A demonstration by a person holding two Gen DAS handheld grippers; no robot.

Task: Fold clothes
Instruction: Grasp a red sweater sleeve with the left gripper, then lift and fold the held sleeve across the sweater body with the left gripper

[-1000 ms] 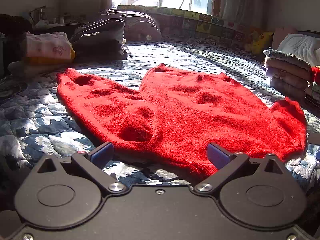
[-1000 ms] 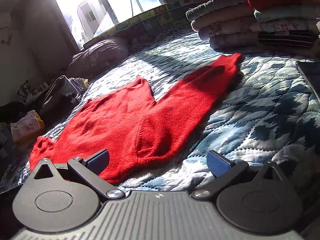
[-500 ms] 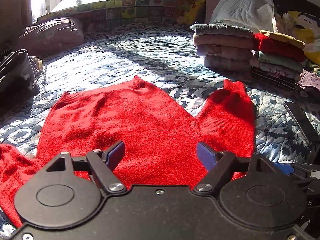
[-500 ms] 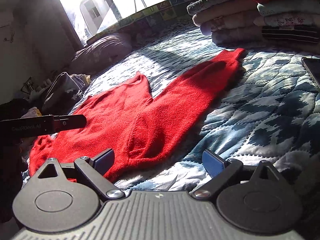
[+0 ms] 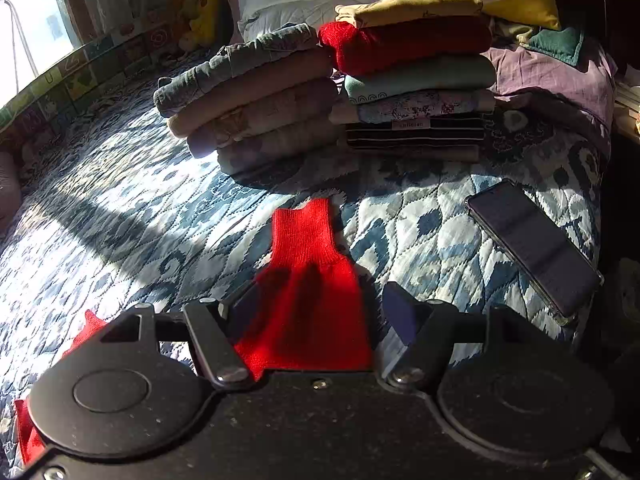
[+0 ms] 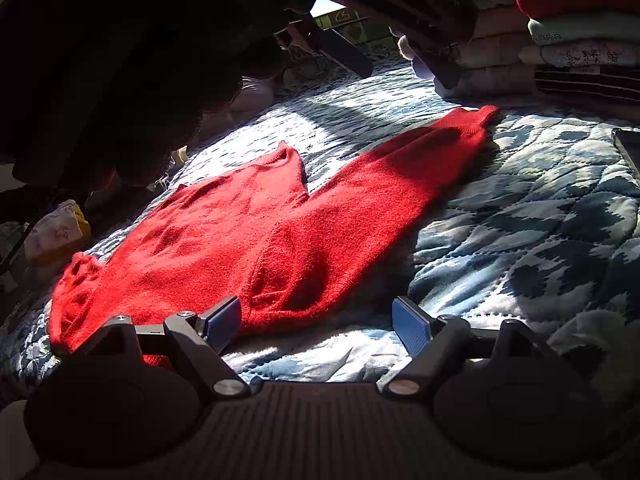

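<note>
The bed (image 5: 120,216), under a blue patterned quilt, fills both views and carries everything. Across it lies the red sweater (image 6: 248,240), spread flat and wholly unfolded: in the right wrist view its body runs from about 8 o'clock toward the centre, and one sleeve (image 6: 420,168) stretches out to about 1 o'clock. No fold shows in it yet, so by my reading this garment is at its very start.

At 12 to 1 o'clock in the left wrist view stand two stacks of folded clothes (image 5: 416,92), which suggests a good share of the wider job is already done. A dark phone (image 5: 532,244) lies on the quilt at about 3 o'clock, apart from the sleeve.

The left hand-held gripper (image 5: 316,312) has its jaws spread, one on either side of the sleeve near the ribbed cuff (image 5: 304,228); the knit lies between them, but whether they touch it I cannot tell. The right hand-held gripper (image 6: 316,324) is also spread, low over the quilt just beside the sweater's near edge and holding nothing.

What seems left: sleeves brought in, body folded, then onto a stack.
</note>
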